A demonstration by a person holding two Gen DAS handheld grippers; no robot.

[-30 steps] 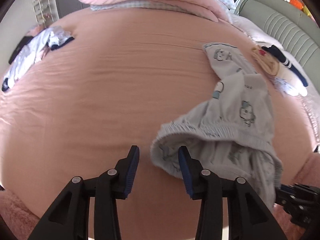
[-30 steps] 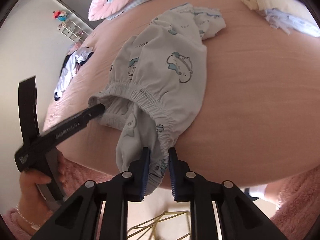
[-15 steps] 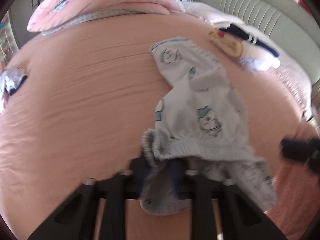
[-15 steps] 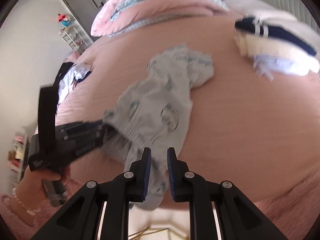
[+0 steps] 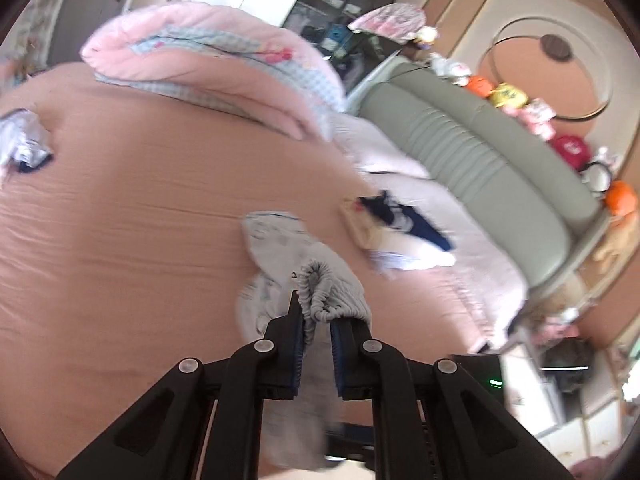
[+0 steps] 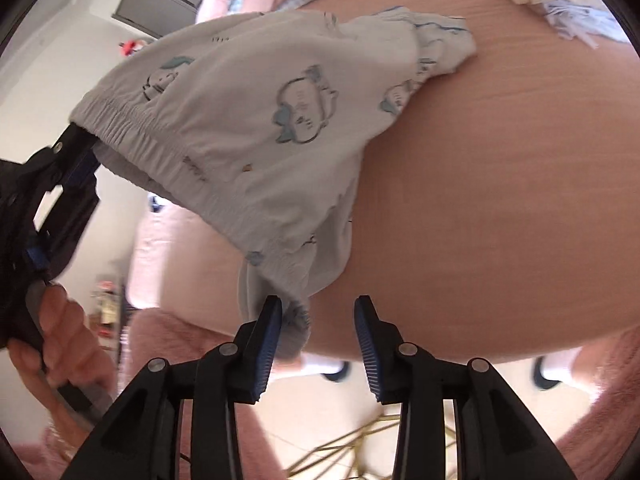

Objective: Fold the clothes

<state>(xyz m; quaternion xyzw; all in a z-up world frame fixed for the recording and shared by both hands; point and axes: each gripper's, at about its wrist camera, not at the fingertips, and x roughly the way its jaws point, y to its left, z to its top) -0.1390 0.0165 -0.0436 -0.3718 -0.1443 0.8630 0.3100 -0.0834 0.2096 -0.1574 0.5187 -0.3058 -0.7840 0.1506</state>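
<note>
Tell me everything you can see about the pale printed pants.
The pants are soft, pale grey-white cloth with small blue-grey cartoon prints and a gathered elastic waistband. The left gripper is shut on the waistband, holding that end up; the far end lies on the pink bed. The right gripper is opening, with a hanging fold against one finger.

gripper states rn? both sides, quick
Left gripper: shut on the waistband of the printed pants.
Right gripper: jaws opening, pads apart; the pants' edge hangs against its left pad, not clamped.
</note>
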